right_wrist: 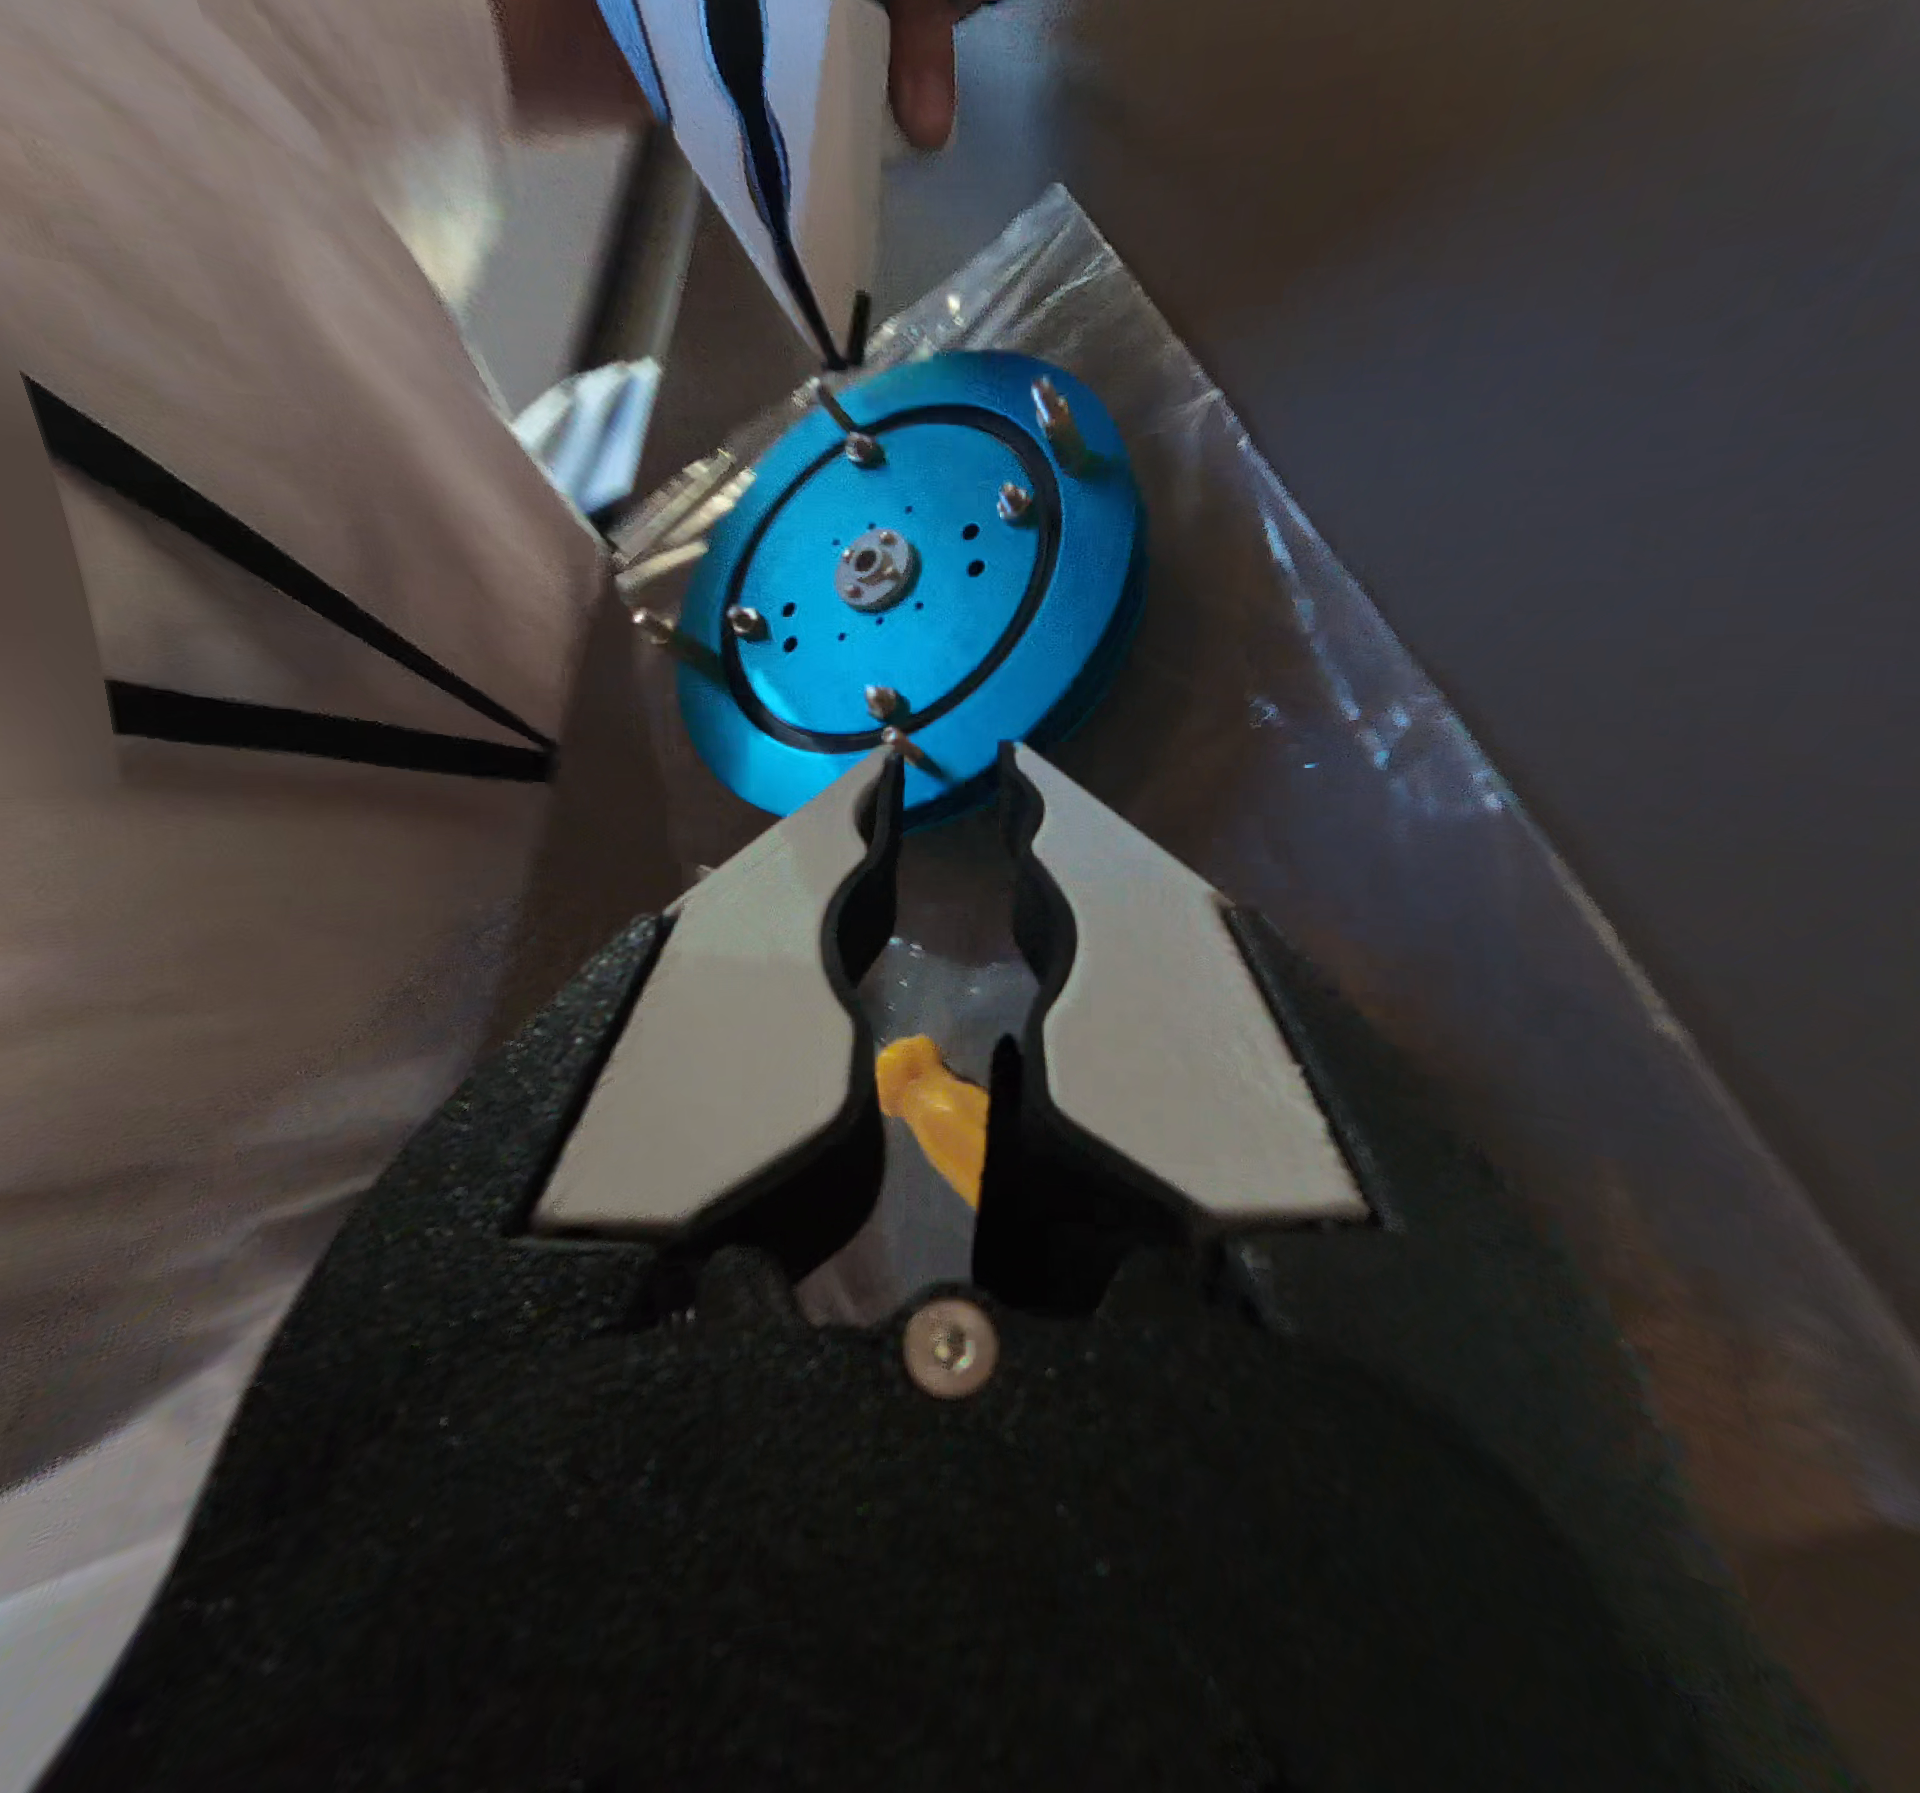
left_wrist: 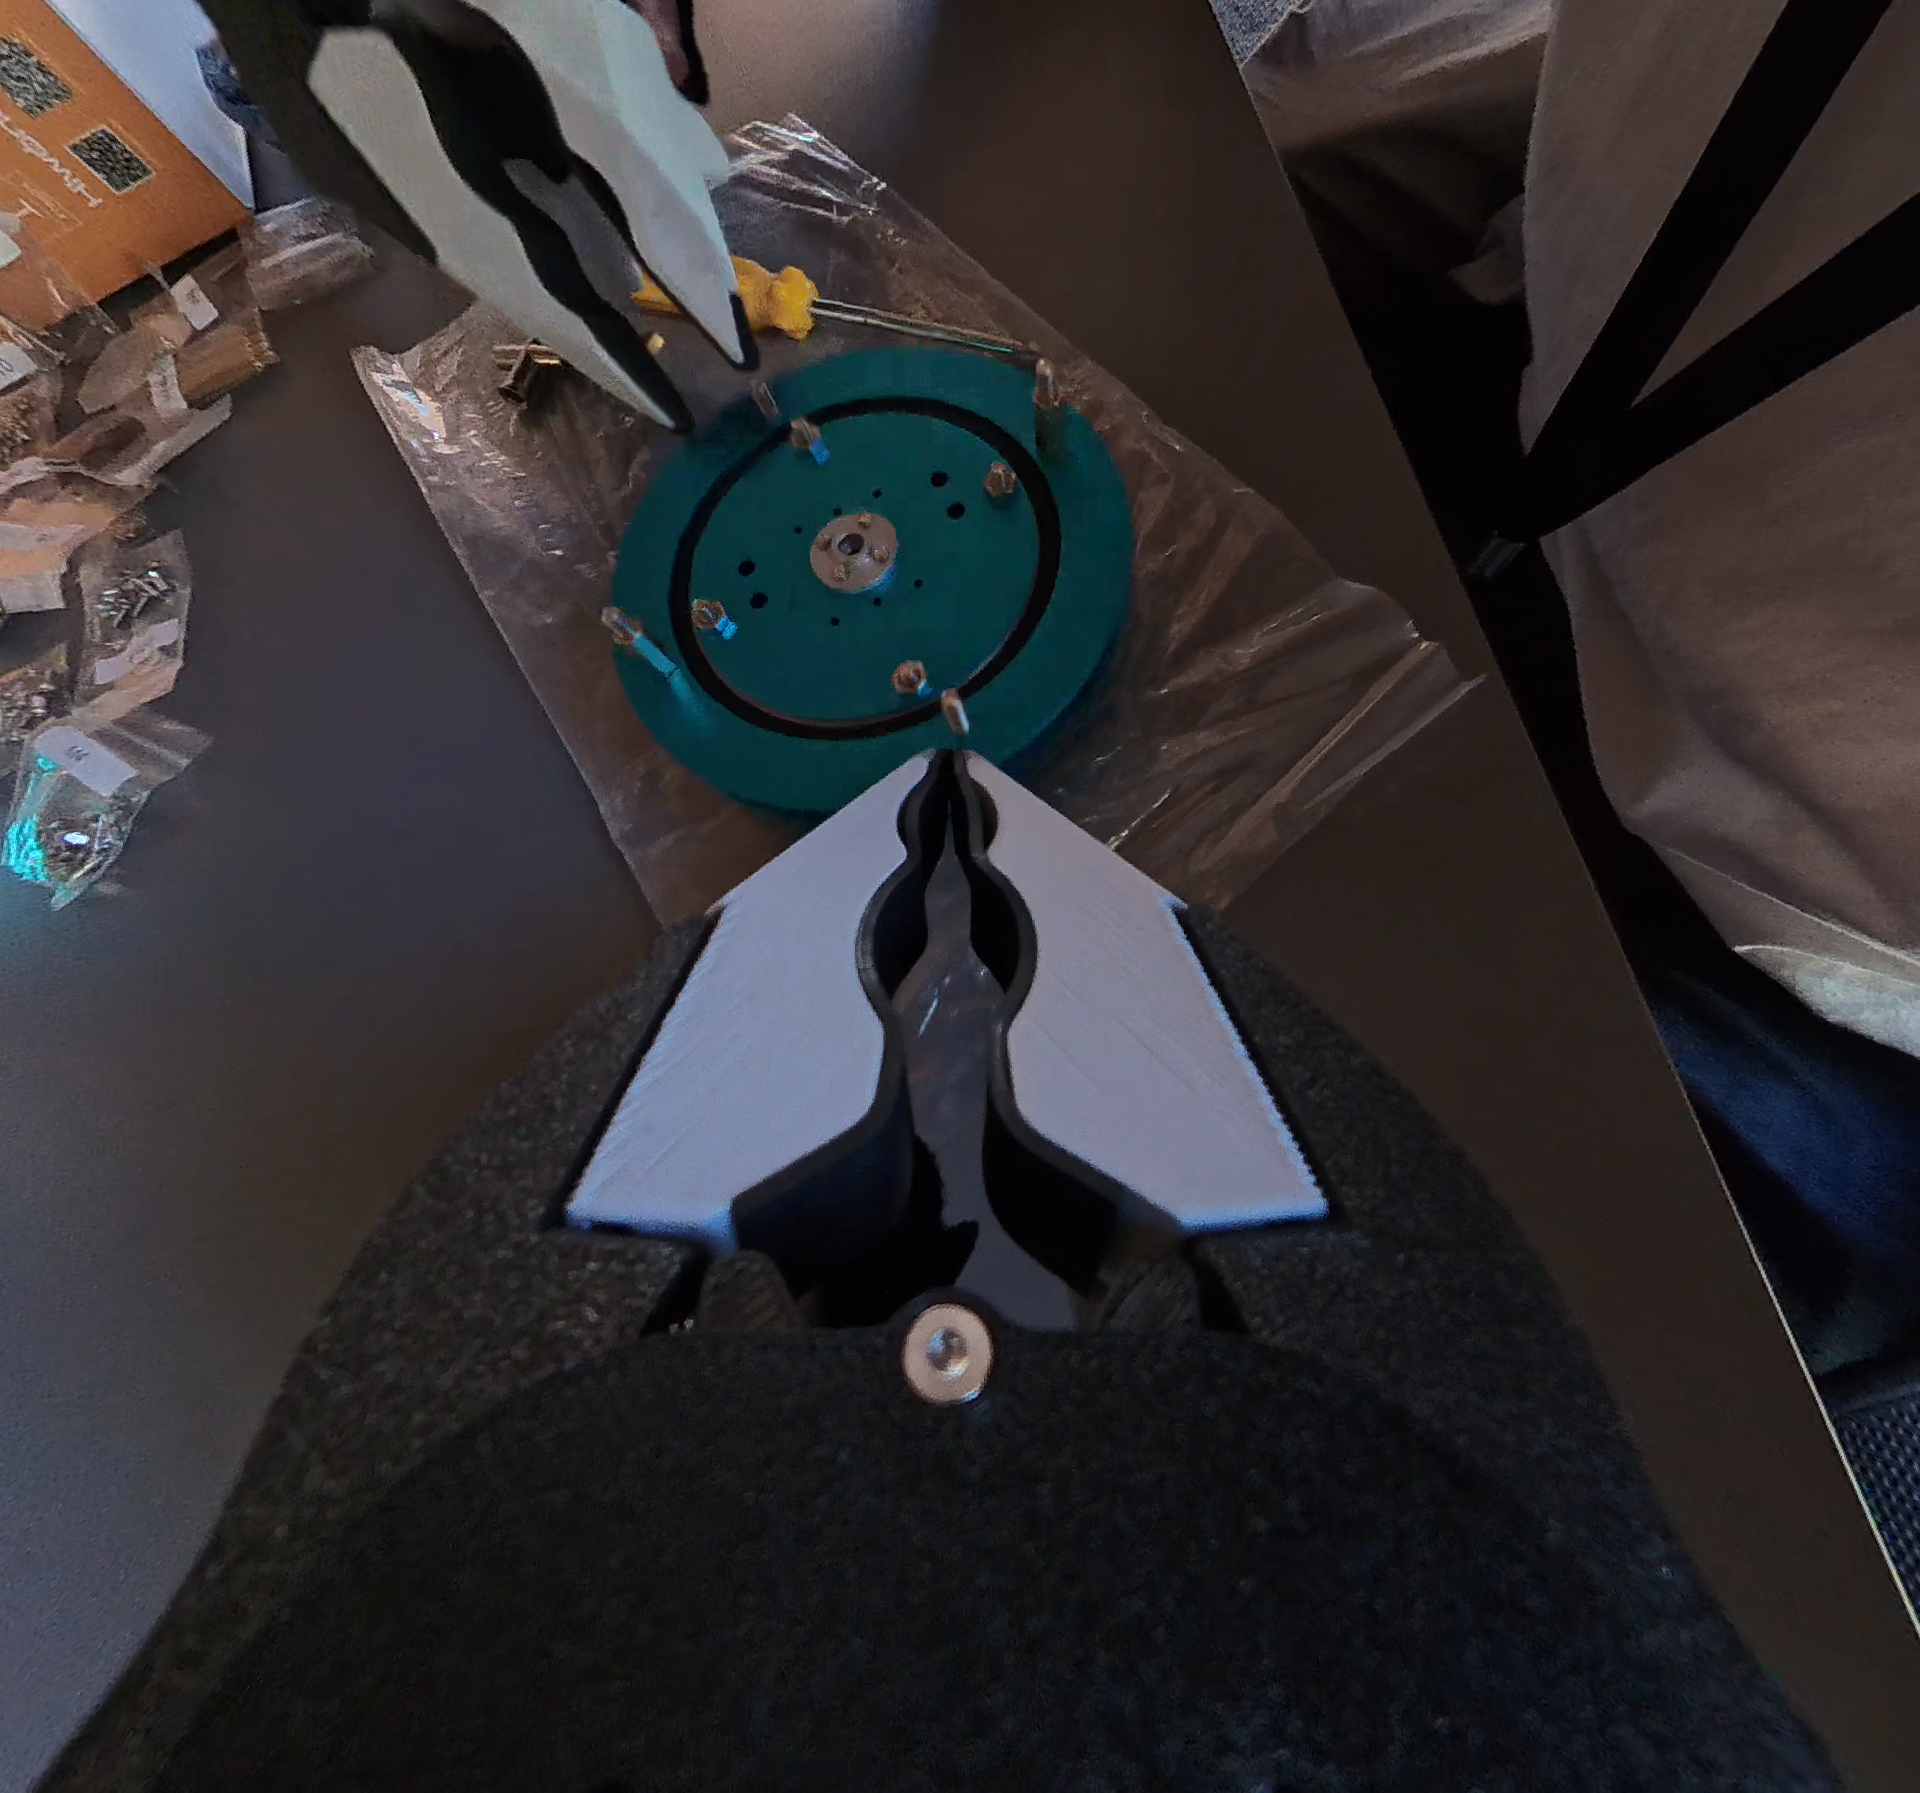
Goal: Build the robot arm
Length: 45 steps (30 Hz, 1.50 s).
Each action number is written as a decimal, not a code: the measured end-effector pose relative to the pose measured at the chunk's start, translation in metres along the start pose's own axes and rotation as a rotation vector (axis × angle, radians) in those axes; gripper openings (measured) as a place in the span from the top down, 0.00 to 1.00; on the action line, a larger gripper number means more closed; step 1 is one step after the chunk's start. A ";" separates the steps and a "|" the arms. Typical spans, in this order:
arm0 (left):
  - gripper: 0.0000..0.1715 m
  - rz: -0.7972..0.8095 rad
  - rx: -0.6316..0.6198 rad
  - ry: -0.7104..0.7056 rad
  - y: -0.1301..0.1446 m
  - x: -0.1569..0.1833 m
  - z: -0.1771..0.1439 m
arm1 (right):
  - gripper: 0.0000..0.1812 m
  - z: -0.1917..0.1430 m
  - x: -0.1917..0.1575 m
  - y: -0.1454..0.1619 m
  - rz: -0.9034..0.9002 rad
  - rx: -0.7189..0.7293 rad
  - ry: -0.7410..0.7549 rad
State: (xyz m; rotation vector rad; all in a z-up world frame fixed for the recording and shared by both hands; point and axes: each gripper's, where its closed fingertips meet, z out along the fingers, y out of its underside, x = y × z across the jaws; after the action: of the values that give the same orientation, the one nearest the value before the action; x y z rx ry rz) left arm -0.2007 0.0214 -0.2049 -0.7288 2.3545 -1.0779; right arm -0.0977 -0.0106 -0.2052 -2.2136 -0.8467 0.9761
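At the left edge of the left wrist view, small clear bags of hardware (left_wrist: 94, 663) lie scattered on the dark tabletop (left_wrist: 312, 912), with an orange box (left_wrist: 83, 164) above them. Moving right, the right tongs (left_wrist: 712, 382) reach down from the upper left, their tips a narrow gap apart and holding nothing, just beside the far rim of a round blue-green disc (left_wrist: 873, 694). The disc rests on a clear plastic sheet (left_wrist: 1247, 663) near frame centre, with small brass posts standing on it and a black ring set in its face. A yellow-handled tool (left_wrist: 779, 294) lies just behind the disc. At lower centre, the left tongs (left_wrist: 951, 761) are pressed together, empty, their tips at the disc's near rim.
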 end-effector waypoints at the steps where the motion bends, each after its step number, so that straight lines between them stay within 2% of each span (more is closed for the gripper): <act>1: 1.00 0.001 0.000 -0.004 0.000 -0.001 -0.001 | 0.91 -0.002 -0.001 -0.001 -0.059 -0.005 0.042; 4: 1.00 -0.006 -0.008 -0.007 0.002 -0.002 0.001 | 0.90 -0.005 -0.006 -0.004 -0.104 -0.012 0.099; 8: 1.00 -0.023 -0.021 -0.014 0.004 -0.004 0.001 | 0.90 -0.003 -0.014 -0.005 -0.109 0.017 0.066; 15: 1.00 -0.059 0.055 -0.014 -0.008 -0.005 0.000 | 0.92 0.004 -0.012 0.001 -0.185 -0.018 0.129; 17: 0.93 -0.080 0.064 -0.008 -0.010 -0.005 0.001 | 0.93 0.008 -0.012 0.004 -0.201 -0.031 0.136; 19: 0.91 -0.088 0.066 -0.006 -0.010 -0.005 0.003 | 0.96 0.009 -0.011 0.004 -0.211 -0.023 0.151; 24: 0.98 -0.088 0.056 0.012 -0.011 0.000 0.012 | 0.99 0.009 -0.009 0.004 -0.223 -0.027 0.193; 45: 0.98 -0.060 0.076 -0.047 -0.016 -0.009 0.004 | 0.99 0.000 -0.015 -0.002 -0.212 0.032 0.180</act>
State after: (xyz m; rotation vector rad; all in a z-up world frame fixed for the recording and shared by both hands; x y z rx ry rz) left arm -0.1869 0.0161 -0.1936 -0.7929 2.2523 -1.1557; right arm -0.1062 -0.0204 -0.1976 -2.0967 -0.9516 0.6746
